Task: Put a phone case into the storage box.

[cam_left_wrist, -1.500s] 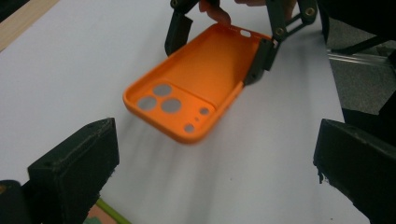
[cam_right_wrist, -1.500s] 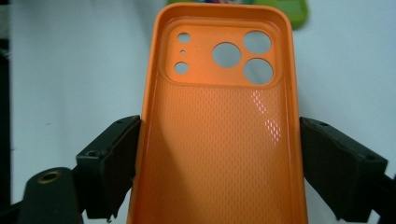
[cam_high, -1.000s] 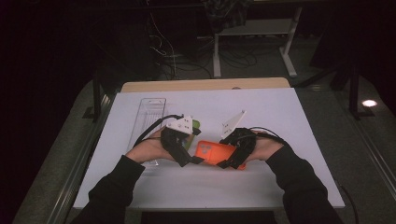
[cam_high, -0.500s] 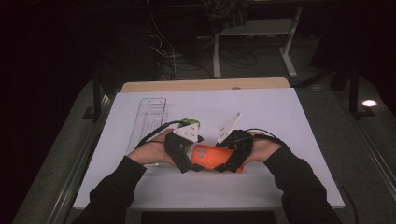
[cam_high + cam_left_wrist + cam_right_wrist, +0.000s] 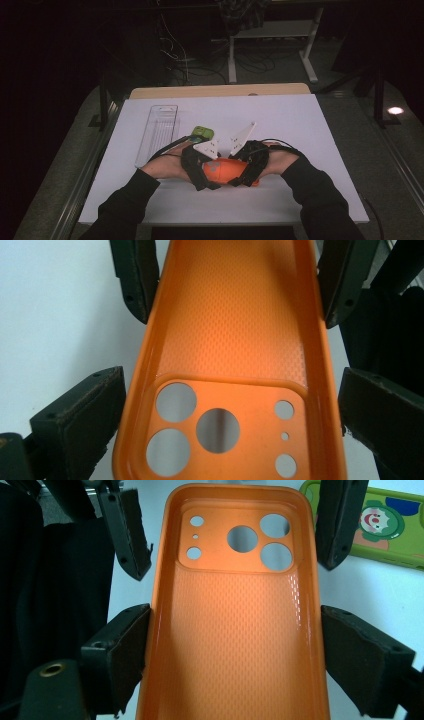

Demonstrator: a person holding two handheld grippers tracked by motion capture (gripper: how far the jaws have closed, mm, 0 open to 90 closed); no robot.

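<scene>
Two claws on one orange case

Left claw and right claw each span wide around the orange case, jaws against its long edges, near the table's front. Beyond: one green case, one clear tray.

So it's an orange phone case, empty, open side facing up, with a dimpled texture inside and a raised camera block with three big round holes plus a few small ones. It sits near the front middle of the white table, lying flat.
</scene>
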